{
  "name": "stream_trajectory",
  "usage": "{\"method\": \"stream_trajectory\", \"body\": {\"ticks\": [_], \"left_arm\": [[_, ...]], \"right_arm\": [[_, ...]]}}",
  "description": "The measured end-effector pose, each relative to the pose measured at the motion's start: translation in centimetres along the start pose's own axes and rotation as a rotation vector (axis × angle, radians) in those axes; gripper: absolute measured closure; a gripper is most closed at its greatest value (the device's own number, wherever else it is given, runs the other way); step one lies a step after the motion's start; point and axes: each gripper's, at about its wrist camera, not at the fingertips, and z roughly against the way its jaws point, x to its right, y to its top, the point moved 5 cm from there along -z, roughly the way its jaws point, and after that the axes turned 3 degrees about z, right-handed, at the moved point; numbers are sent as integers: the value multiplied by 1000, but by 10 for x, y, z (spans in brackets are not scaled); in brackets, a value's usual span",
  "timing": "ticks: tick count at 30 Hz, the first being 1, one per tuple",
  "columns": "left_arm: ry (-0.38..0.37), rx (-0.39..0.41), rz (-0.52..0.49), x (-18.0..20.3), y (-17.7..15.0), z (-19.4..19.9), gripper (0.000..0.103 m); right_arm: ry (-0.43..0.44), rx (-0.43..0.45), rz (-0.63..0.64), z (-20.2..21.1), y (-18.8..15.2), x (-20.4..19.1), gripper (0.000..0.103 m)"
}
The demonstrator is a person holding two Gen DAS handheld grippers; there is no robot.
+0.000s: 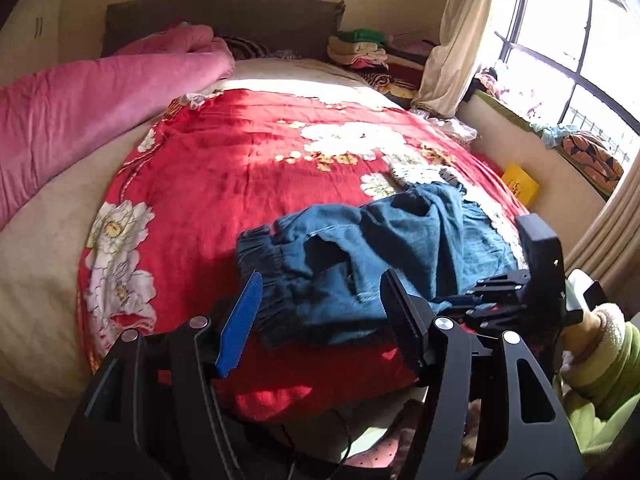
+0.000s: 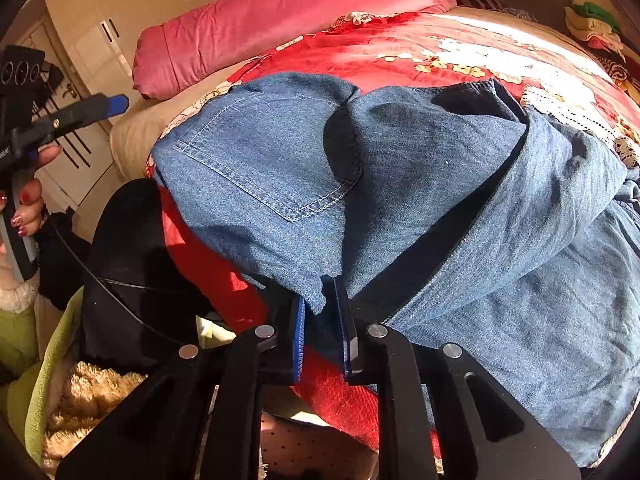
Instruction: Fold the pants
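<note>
Blue denim pants point(image 1: 372, 256) lie crumpled near the front edge of a red flowered bedspread point(image 1: 240, 168). Their elastic waistband point(image 1: 260, 256) points left. My left gripper point(image 1: 320, 300) is open and empty, its jaws spread wide just in front of the waistband. My right gripper point(image 2: 322, 300) is shut on the pants' edge point(image 2: 316, 296) beside the back pocket point(image 2: 260, 152). It also shows in the left wrist view point(image 1: 500, 292) at the pants' right side. My left gripper shows at the far left of the right wrist view point(image 2: 116, 104).
A pink rolled quilt point(image 1: 80, 120) lies along the bed's left side. Stacked clothes point(image 1: 360, 52) sit at the headboard. A curtain and window point(image 1: 560, 60) are on the right, with a yellow box point(image 1: 520, 184) beside the bed. White wardrobes point(image 2: 140, 20) stand behind.
</note>
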Motion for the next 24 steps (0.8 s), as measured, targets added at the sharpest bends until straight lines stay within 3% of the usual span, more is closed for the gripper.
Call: {"method": "stream_trajectory", "body": {"ticks": [2, 4, 6, 9, 11, 15, 19, 24], "left_arm": [[-37, -19, -9, 15, 3, -18, 51], [-74, -64, -17, 28, -2, -42, 70], [-82, -126, -36, 34, -15, -66, 80], [-2, -224, -44, 25, -41, -98, 82], [3, -255, -3, 14, -55, -108, 82], [-11, -243, 5, 9, -59, -109, 82], [-27, -238, 21, 4, -61, -112, 82], [-23, -215, 30, 4, -60, -113, 82]], "right_arm": [[12, -2, -7, 2, -1, -1, 80], [24, 6, -18, 8, -1, -1, 77], [37, 40, -35, 21, 2, -1, 76], [19, 100, -53, 39, 8, 4, 76], [5, 126, -52, 44, 17, 5, 76], [-16, 104, -63, 29, 28, 8, 67], [-61, -28, -120, -10, 14, 25, 61], [-76, -5, -103, -11, 13, 24, 61]]}}
